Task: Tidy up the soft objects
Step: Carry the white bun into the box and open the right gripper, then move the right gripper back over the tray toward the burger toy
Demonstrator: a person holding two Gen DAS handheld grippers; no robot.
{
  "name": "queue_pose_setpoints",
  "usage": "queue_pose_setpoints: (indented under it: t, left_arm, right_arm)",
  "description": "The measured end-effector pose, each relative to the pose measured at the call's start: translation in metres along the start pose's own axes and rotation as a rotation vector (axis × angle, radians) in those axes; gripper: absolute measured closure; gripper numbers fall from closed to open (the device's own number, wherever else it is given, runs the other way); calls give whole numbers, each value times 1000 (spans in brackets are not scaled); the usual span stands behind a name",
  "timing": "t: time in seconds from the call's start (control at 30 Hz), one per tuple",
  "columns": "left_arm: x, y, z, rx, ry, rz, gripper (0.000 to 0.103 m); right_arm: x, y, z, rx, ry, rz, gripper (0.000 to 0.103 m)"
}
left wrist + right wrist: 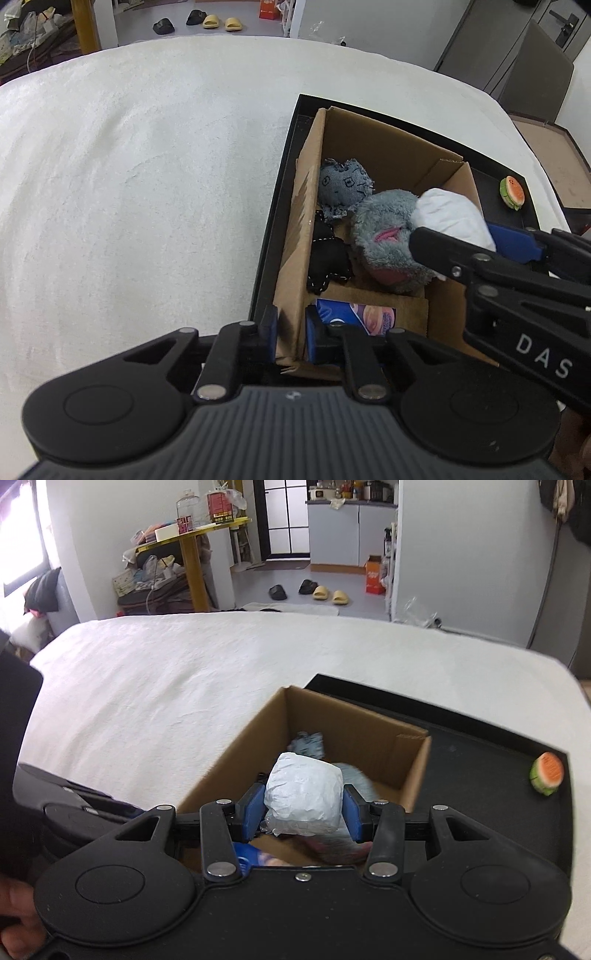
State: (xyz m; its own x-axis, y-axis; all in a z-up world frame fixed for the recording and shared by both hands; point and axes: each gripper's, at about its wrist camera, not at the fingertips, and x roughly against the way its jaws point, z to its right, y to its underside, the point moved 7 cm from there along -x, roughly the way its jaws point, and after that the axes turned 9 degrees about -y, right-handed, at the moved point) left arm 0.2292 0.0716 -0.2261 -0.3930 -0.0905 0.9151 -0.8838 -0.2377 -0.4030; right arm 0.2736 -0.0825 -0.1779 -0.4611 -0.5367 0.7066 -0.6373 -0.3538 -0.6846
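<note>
Left wrist view: my left gripper point(291, 334) has its blue-padded jaws drawn narrow on the near wall of the cardboard box point(295, 236), one pad outside the wall and one inside. The box stands in a black tray point(280, 184) on a white bedspread point(147, 184). Inside lie a denim doll point(343, 184), a black stitched doll point(328, 258), a grey plush toy point(384, 236) with pink patches, and a blue printed packet point(354, 317) whose near end my own finger hides. My right gripper point(476, 236) reaches in from the right, its jaws set partly apart and holding a white wrapped bundle point(454, 214) over the box, just beside the grey plush. A small burger-shaped toy point(512, 192) sits alone at the tray's far right corner.

Right wrist view: the white bundle point(303, 794) fills the gap of the right gripper point(303, 812), both blue pads against its sides, above the open box point(354, 723). Its crinkled skin could be paper or plastic; I cannot tell which. Below it the box's contents are blurred and mostly hidden, only a grey-blue scrap and a corner of blue packet showing. The burger toy point(546, 773) rests against the tray point(480, 775) wall at right. At lower left, part of the left gripper's body and a hand point(16, 915) are cut off by the frame.
</note>
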Motion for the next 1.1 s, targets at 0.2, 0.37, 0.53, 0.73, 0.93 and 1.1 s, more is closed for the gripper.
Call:
queue_pose_setpoints:
  t: [0.2,0.37,0.53,0.73,0.93,1.1]
  left_arm:
    - [-1,-1,-1,-4,-7,8,89]
    - [-1,-2,-1,-5,-24,17,88]
    - [4,-3,3,-30,-57,50,85]
    - [16,-4,1,-23,-90,99,73]
    - [25,-9,3,-42,-167,128,57]
    - [28,-13,11,-89,-209,134,55]
  right_arm:
    - [-10,2,0,-105,-72,-19,50]
    - [-4,10,7,-127,-52,-17,49]
    - [5,14,18,-139,-19,-6,50]
    - [13,16,30,-153,1,14,50]
    - [21,20,41,-161,4,33,50]
    - [26,20,58,-178,12,58,49]
